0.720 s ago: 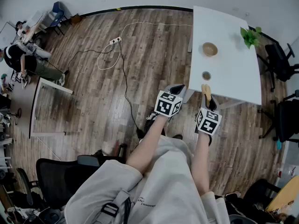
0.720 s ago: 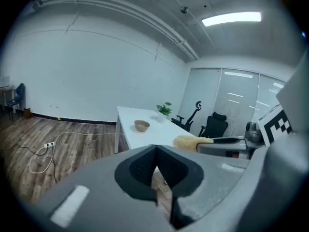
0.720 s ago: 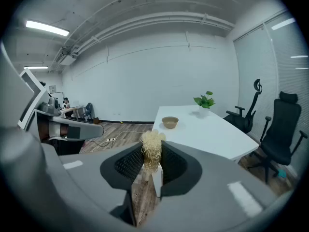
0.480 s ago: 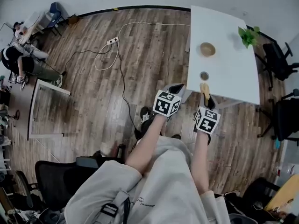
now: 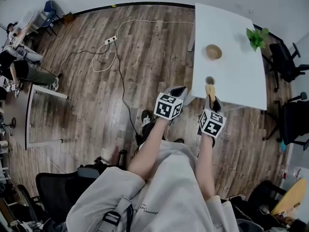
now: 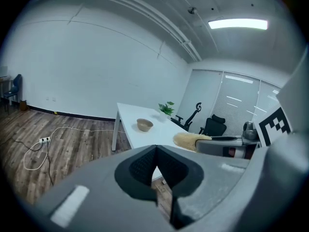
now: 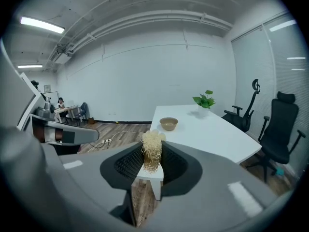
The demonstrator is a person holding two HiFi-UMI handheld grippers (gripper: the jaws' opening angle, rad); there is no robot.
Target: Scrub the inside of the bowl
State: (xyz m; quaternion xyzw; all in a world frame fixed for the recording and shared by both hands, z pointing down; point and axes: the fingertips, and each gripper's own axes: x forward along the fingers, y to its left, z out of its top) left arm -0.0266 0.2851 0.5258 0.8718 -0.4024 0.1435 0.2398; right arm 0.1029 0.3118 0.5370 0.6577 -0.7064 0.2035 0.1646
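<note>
Right gripper [image 7: 152, 162] has its two jaws pressed on a pale straw-coloured scrubber [image 7: 152, 141], a bundle of thin fibres that stands up between the dark pads and rises a little above them. Left gripper [image 6: 155, 167] has its jaws closed together, and nothing is between them. The person holds both grippers in front of the body, side by side, over the wooden floor [image 5: 96, 91] just at the near edge of a white table [image 5: 236, 81]; the scrubber's tip reaches over that edge. The bowl [image 5: 213, 51], light brown and round, stands upright on the table, well apart from both grippers and closer to the far end, and it looks empty. Between the bowl and the scrubber there is a small round object [image 5: 210, 80] on the table near the front edge; I cannot tell what it is. A green plant [image 5: 256, 36] stands at the far right corner of the table. Black office chairs [image 5: 287, 64] are to the right of the table. On the floor to the left lies a white power strip [image 5: 110, 40] with its cable in loops.
</note>
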